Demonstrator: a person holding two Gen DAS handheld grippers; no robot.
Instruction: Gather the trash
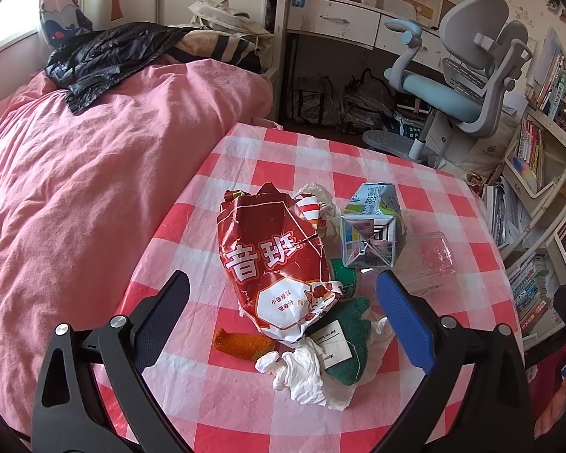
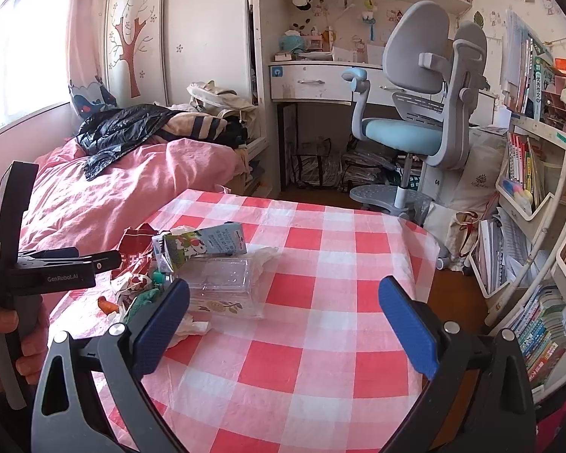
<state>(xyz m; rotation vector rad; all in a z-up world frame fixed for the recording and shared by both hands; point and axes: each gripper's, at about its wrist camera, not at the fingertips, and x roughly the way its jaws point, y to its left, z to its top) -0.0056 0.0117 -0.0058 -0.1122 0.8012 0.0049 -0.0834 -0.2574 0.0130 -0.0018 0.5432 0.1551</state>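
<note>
This is a child's bedroom at home: a bed (image 1: 94,158) under a pink duvet, a wardrobe (image 2: 162,30) with tree decals, a study desk (image 2: 313,79) with a grey-and-blue chair (image 2: 415,113), crowded bookshelves (image 2: 536,196), and a tabletop (image 2: 320,264) in red-and-white check.

left wrist view close above trash pile (image 1: 283,264), right wrist view further right, both facing desk chair (image 2: 415,113)

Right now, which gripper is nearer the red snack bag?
Left. The left gripper is open with the red snack bag between its fingers. The right gripper is open over bare tablecloth, the bag off to its left.
</note>
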